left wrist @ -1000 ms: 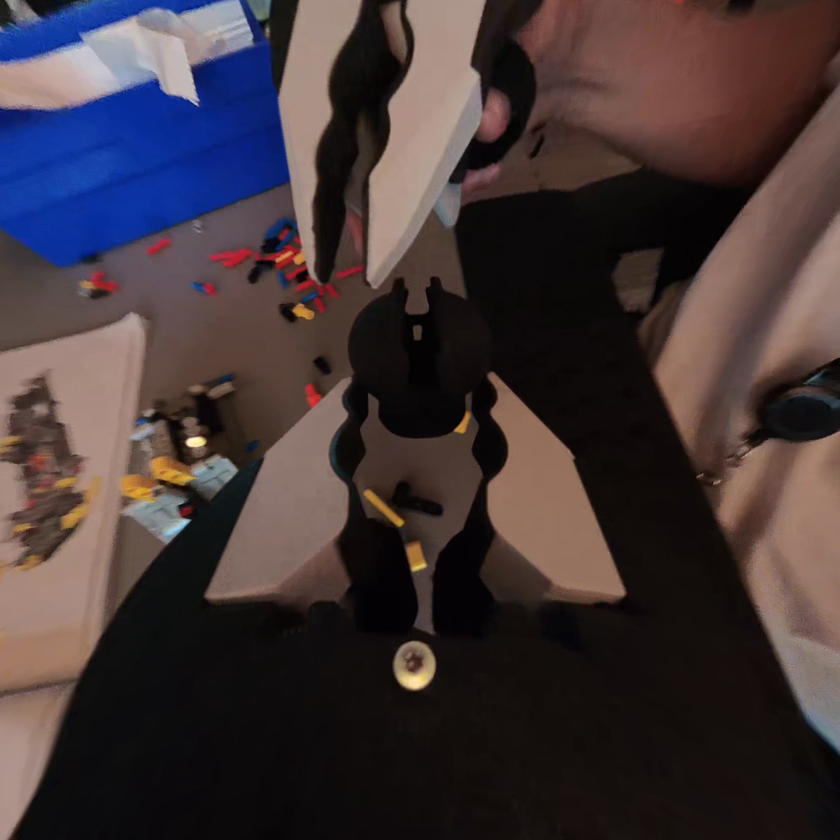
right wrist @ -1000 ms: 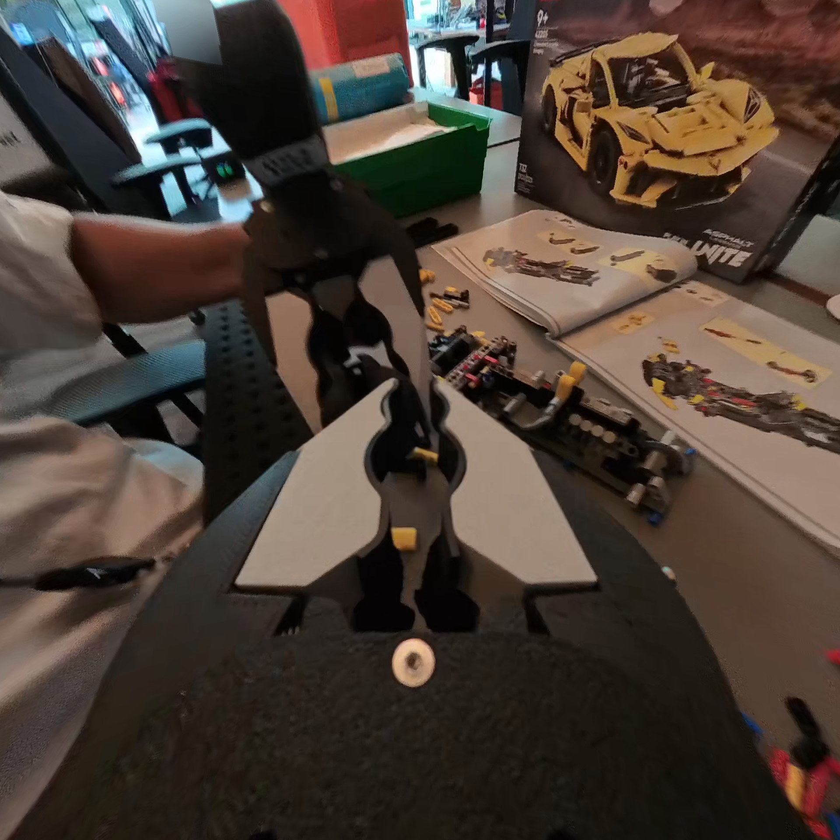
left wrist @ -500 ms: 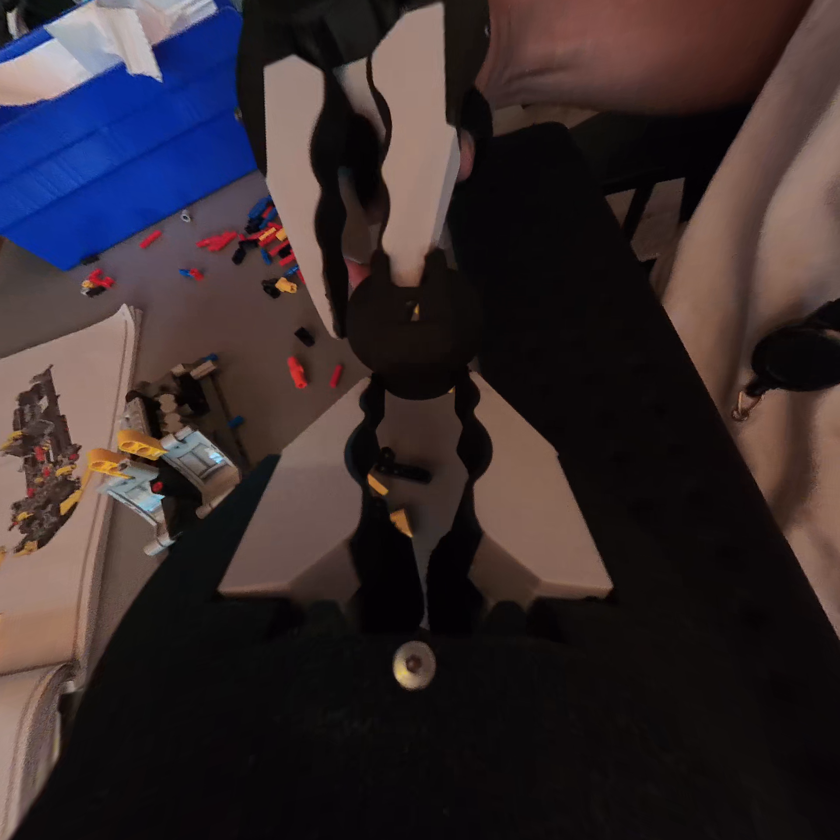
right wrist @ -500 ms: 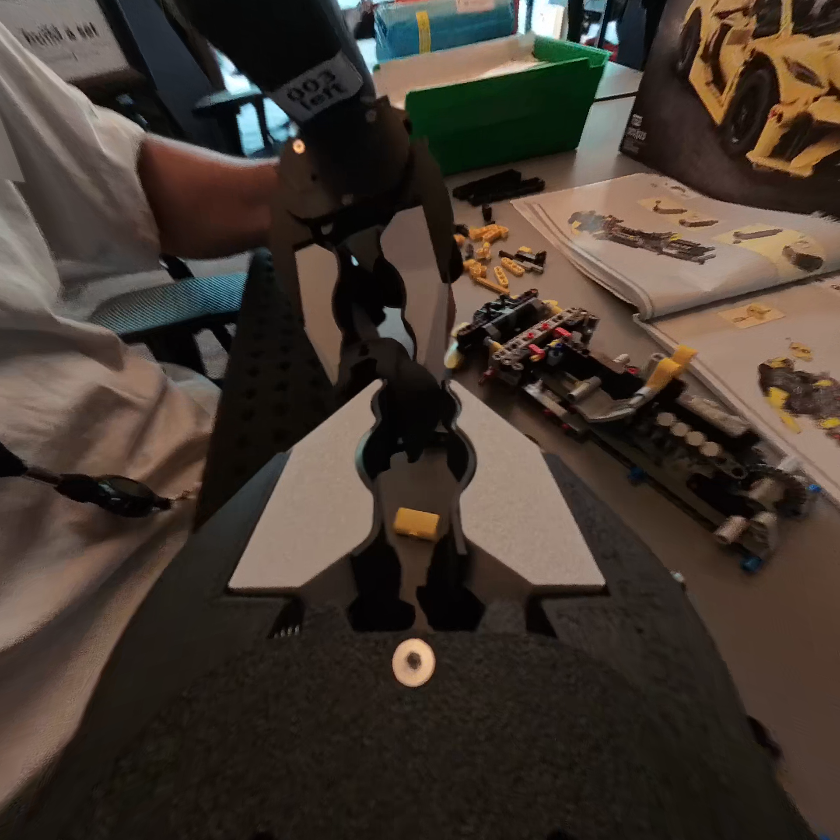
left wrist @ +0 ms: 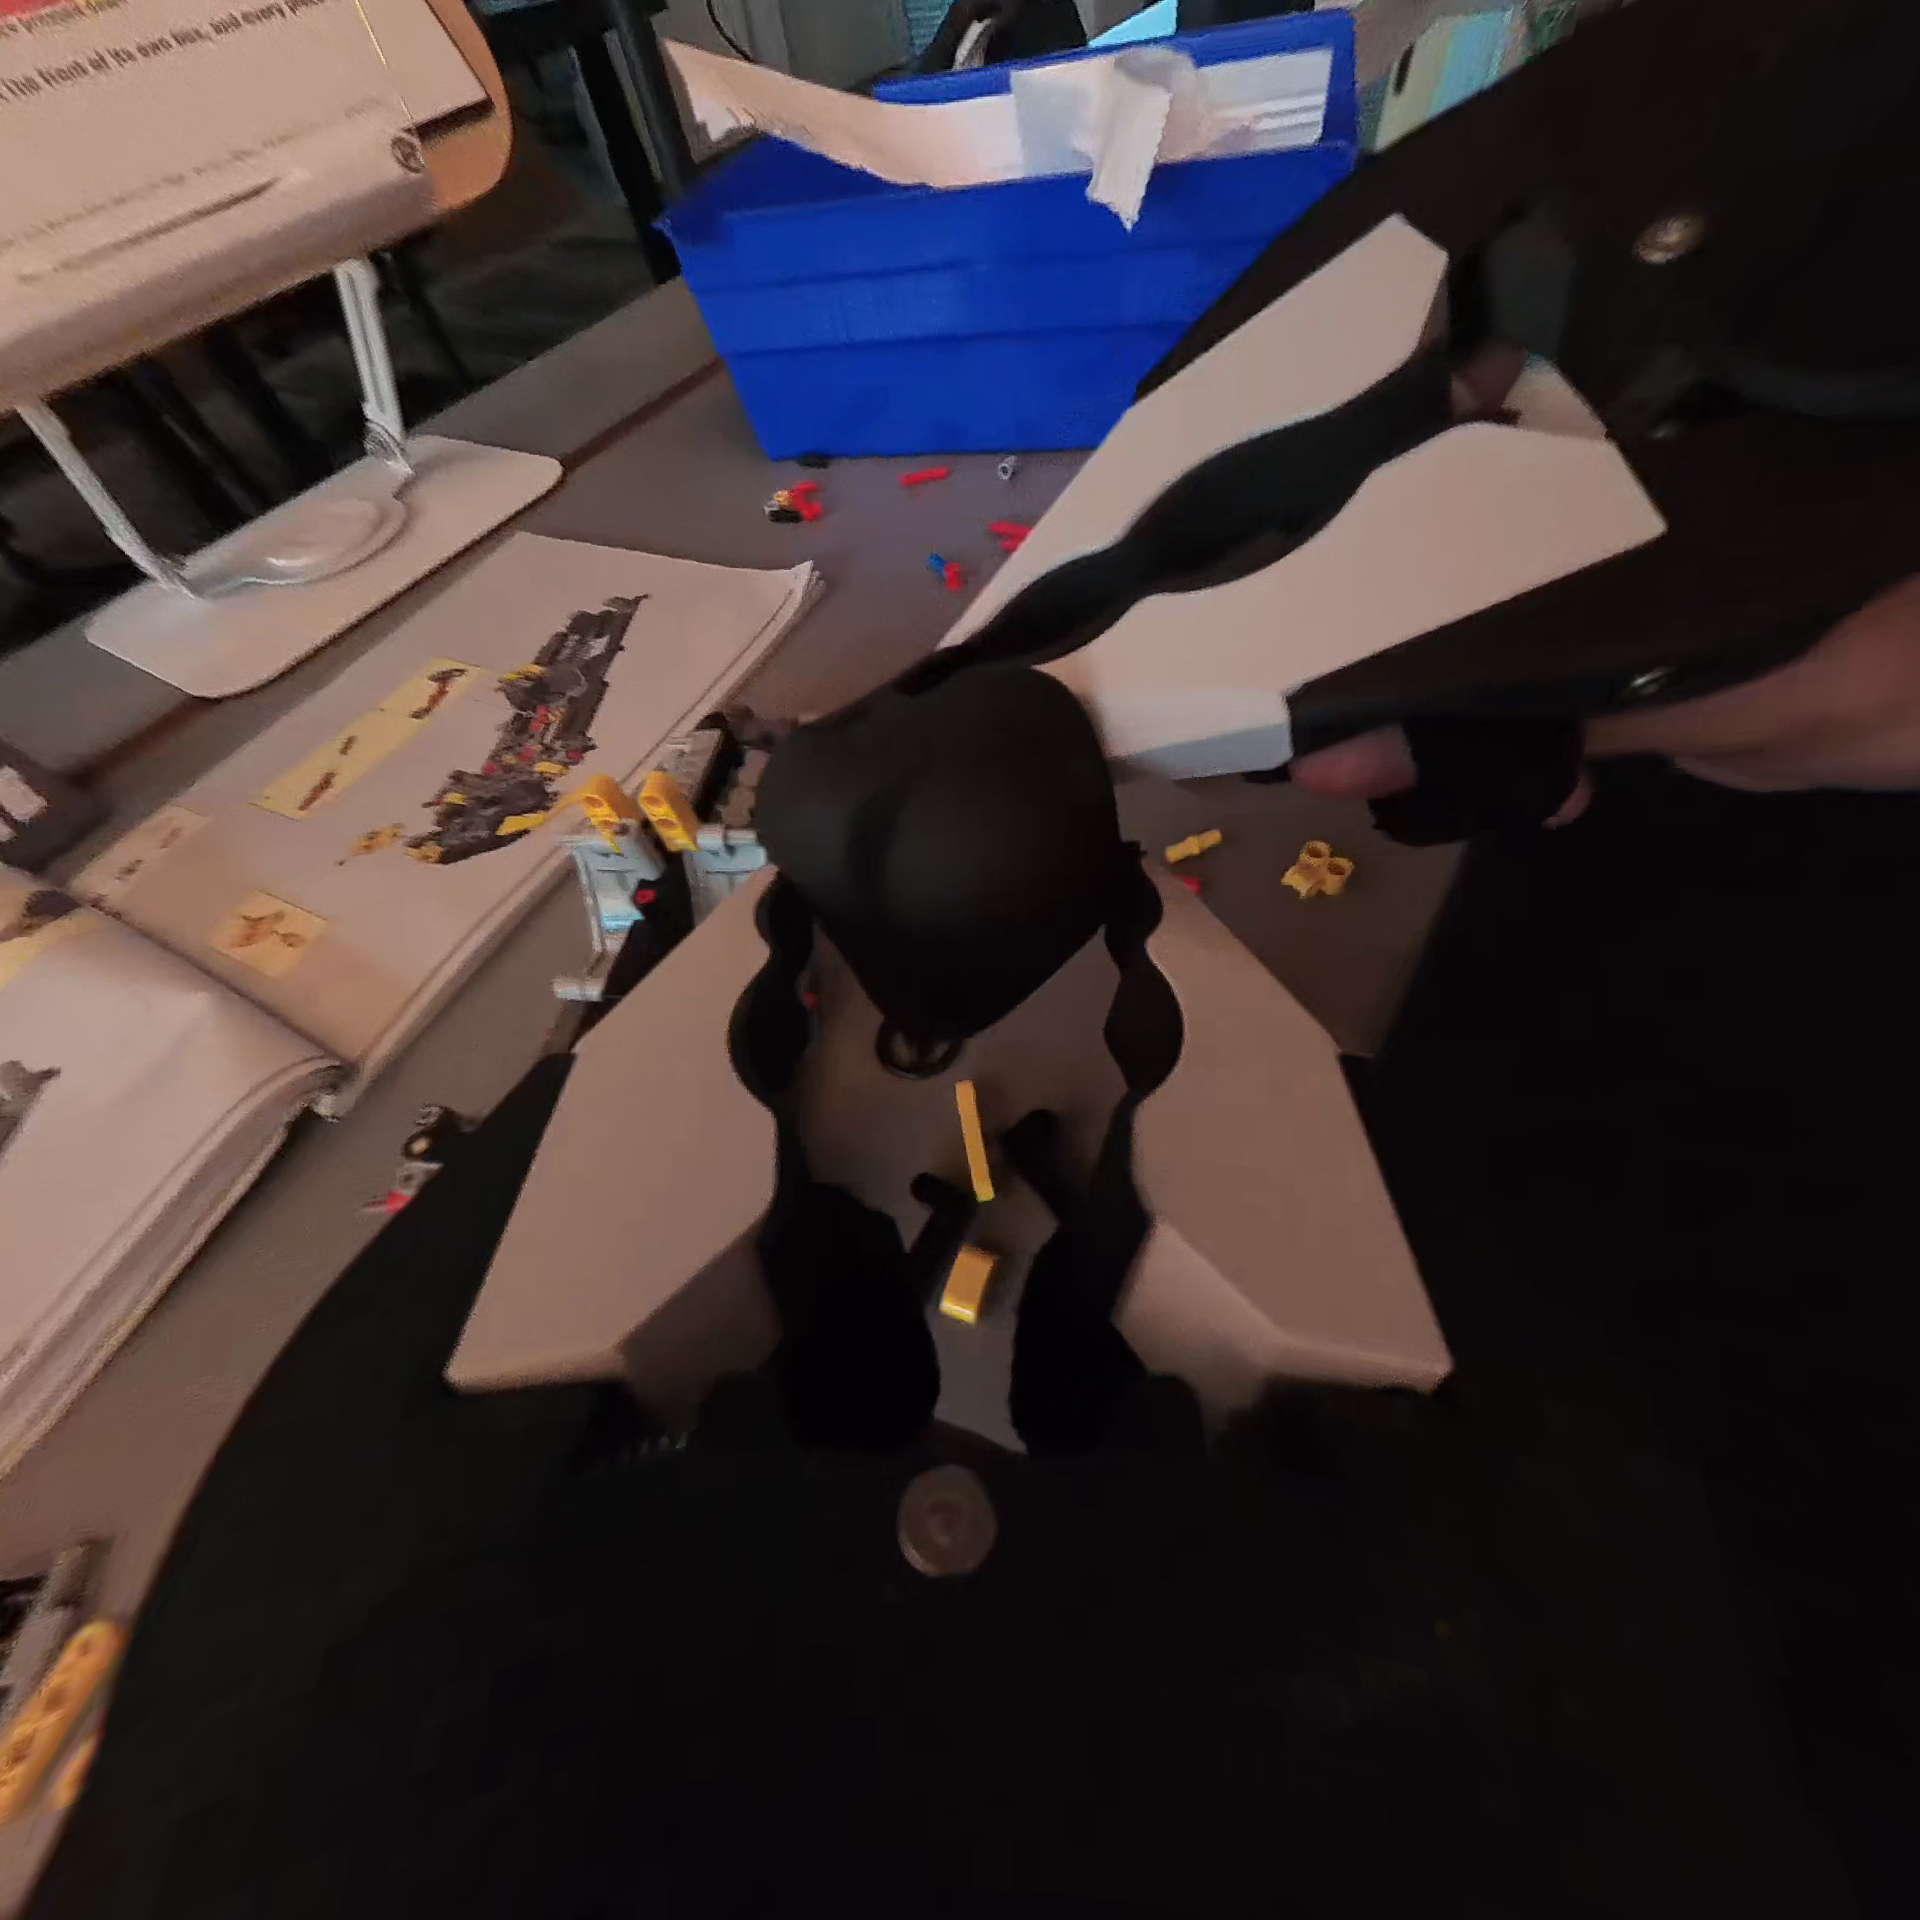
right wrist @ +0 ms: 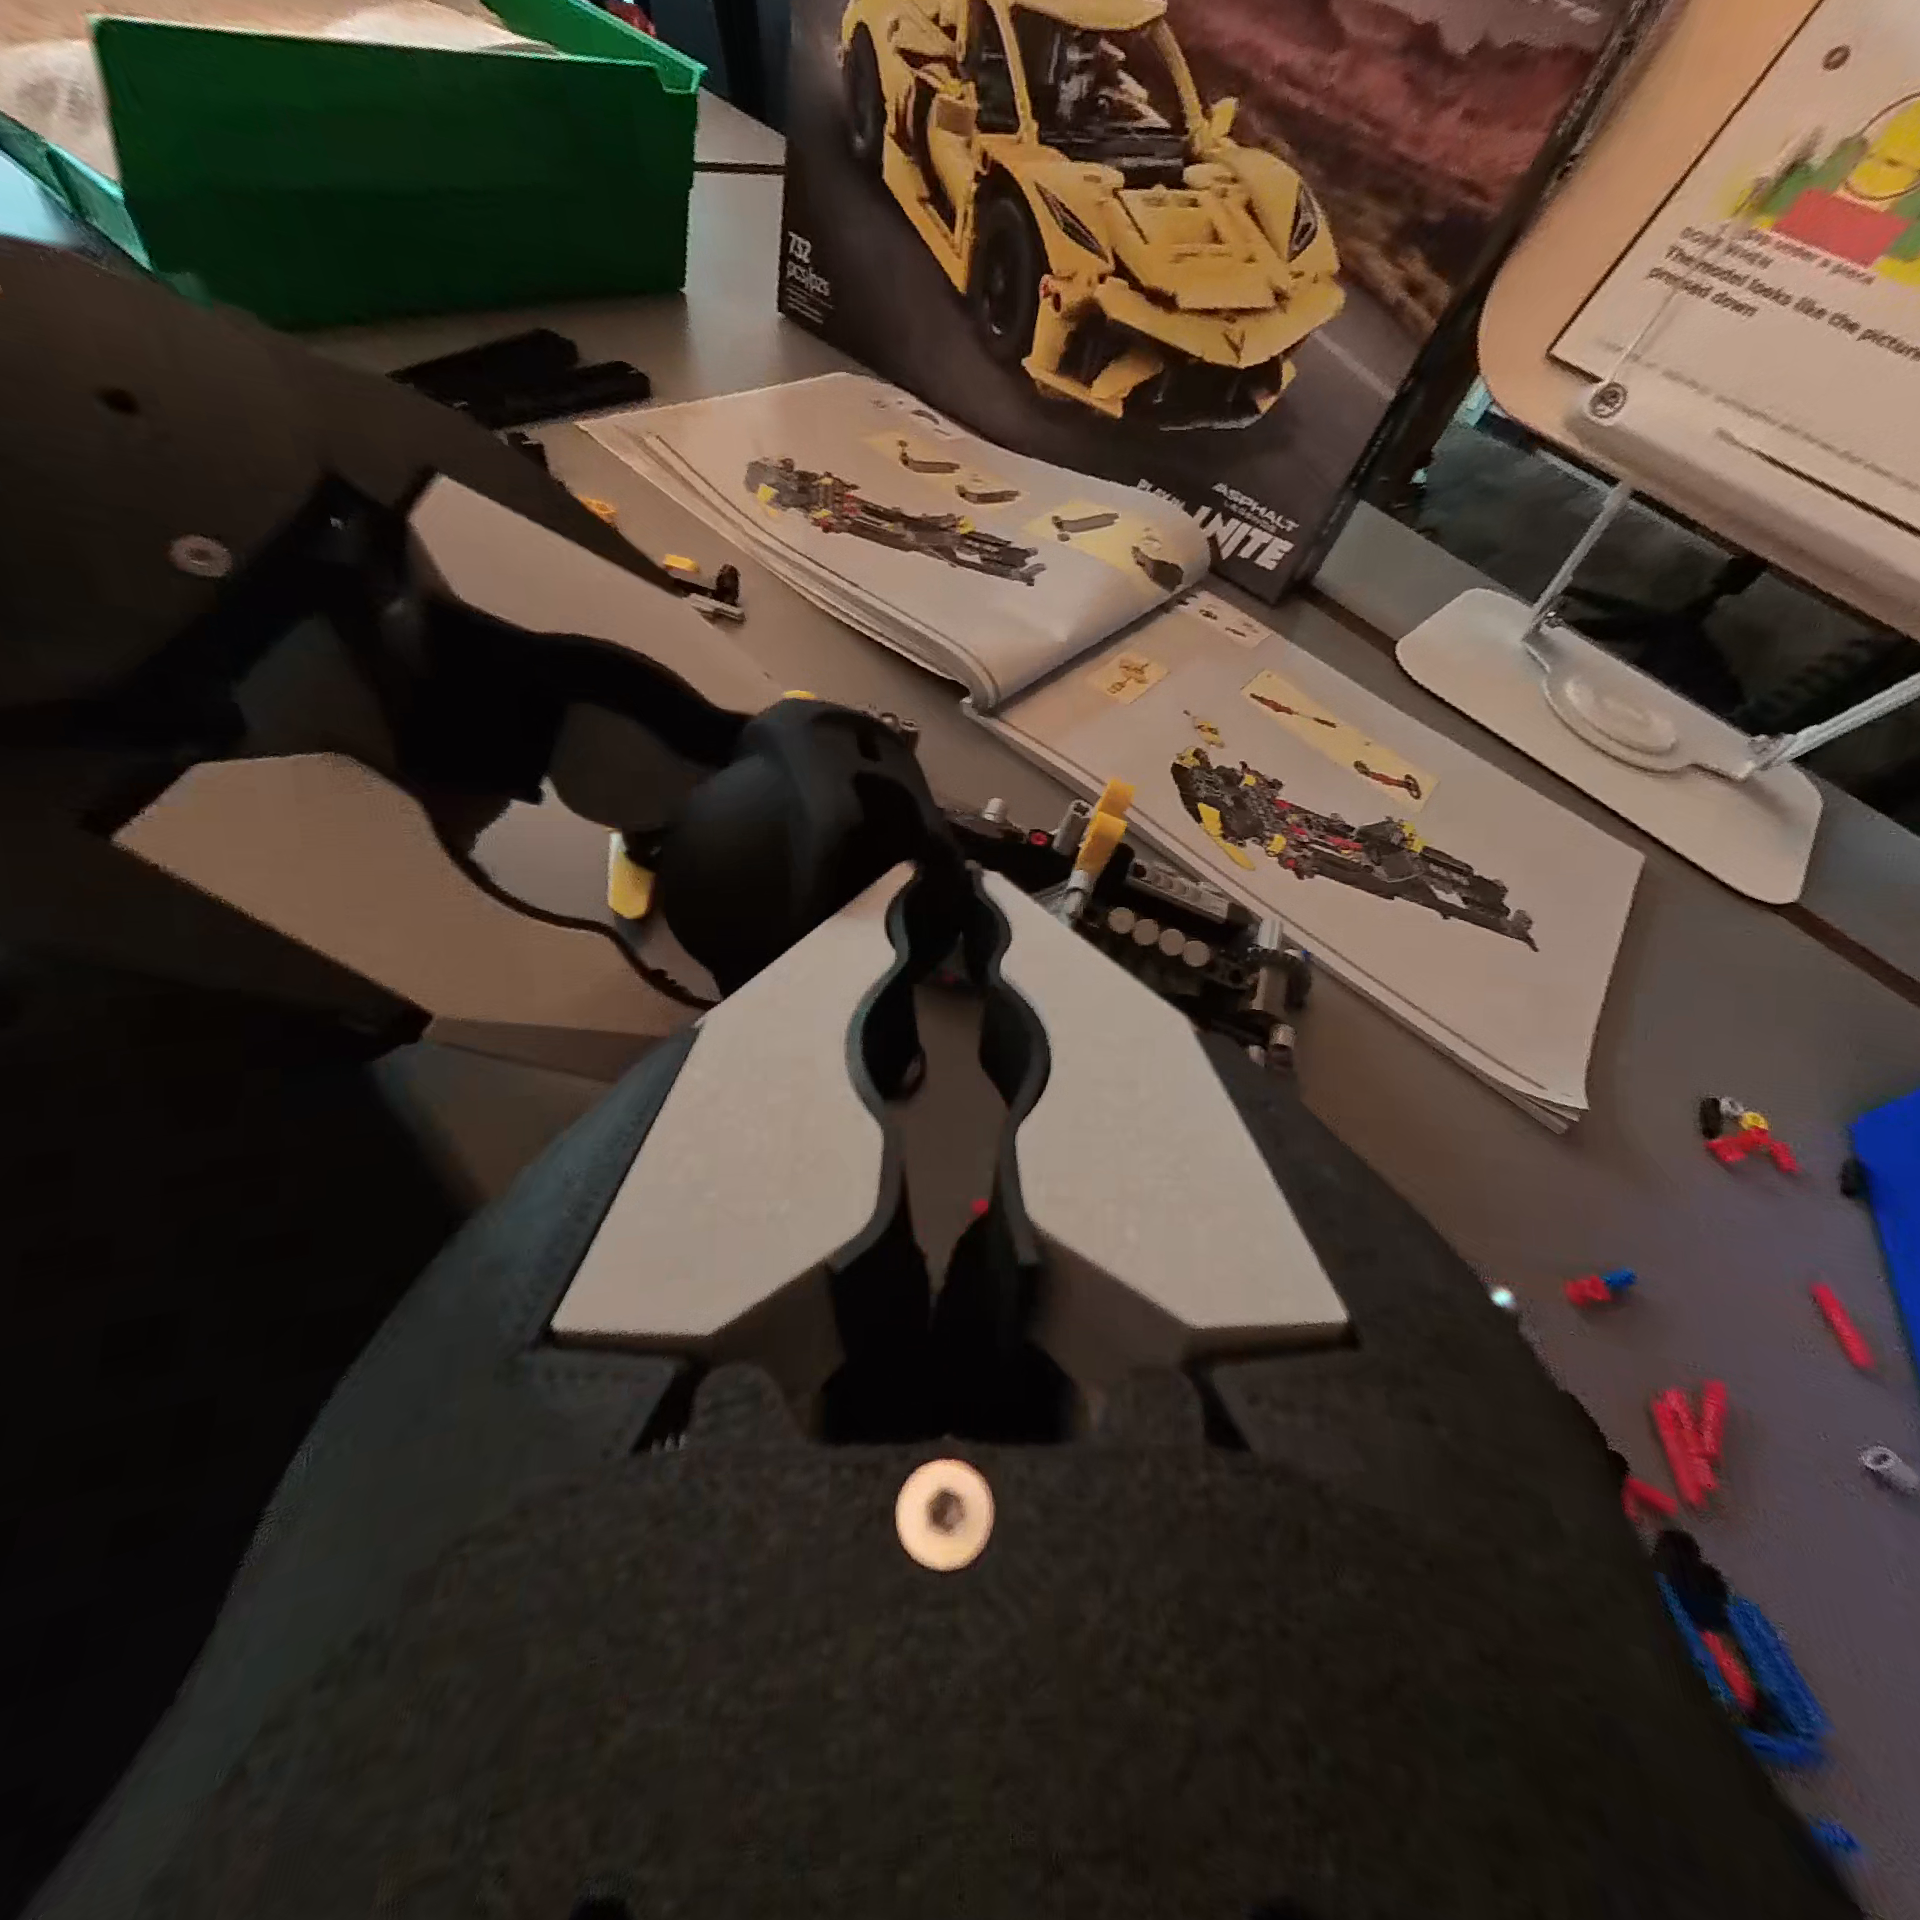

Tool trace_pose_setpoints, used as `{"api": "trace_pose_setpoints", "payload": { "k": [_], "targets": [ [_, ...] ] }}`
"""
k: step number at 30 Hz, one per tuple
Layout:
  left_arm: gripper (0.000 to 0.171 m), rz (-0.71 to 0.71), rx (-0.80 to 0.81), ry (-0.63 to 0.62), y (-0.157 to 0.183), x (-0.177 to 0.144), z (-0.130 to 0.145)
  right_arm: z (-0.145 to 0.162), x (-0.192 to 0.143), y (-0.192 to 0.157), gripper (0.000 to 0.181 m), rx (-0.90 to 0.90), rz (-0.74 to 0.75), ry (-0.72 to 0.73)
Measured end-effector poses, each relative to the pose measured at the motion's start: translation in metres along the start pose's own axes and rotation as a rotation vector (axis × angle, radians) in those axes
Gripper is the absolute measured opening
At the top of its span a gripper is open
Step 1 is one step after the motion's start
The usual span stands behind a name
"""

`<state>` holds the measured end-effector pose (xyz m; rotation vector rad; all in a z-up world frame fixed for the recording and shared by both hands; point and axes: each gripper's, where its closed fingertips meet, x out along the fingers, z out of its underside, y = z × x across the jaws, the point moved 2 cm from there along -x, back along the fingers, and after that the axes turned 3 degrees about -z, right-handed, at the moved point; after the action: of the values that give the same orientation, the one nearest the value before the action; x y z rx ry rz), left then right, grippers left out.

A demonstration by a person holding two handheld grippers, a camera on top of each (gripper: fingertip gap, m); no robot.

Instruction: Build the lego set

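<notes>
Left tool (left wrist: 951, 914) is spread partway, gripping a black rounded lego piece (left wrist: 935, 842) between its tips. Right tool (right wrist: 940, 914) is nearly closed, pinching the same piece's edge above the table (right wrist: 1558, 1174).

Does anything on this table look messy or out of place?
Yes. Small red and blue pieces lie strewn loose on the table beside the blue bin, not sorted into it. White paper hangs crumpled over the bin's rim.
</notes>
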<state>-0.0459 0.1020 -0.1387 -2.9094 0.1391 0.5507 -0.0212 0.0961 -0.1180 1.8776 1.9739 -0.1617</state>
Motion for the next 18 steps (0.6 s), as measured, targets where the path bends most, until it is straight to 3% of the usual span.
{"api": "trace_pose_setpoints", "payload": {
  "k": [5,13,18],
  "targets": [
    [0.042,0.197,-0.165,0.092,0.001,-0.014,-0.012,-0.006,-0.007,-0.011,0.005,0.030,-0.087,-0.027],
    [0.036,0.540,-0.427,0.177,0.014,-0.027,-0.023,-0.015,-0.018,-0.022,0.006,0.316,-0.337,-0.038],
    [0.035,0.608,-0.544,0.163,0.011,-0.025,-0.021,-0.010,-0.014,-0.021,0.006,0.380,-0.376,-0.059]
  ]
}}
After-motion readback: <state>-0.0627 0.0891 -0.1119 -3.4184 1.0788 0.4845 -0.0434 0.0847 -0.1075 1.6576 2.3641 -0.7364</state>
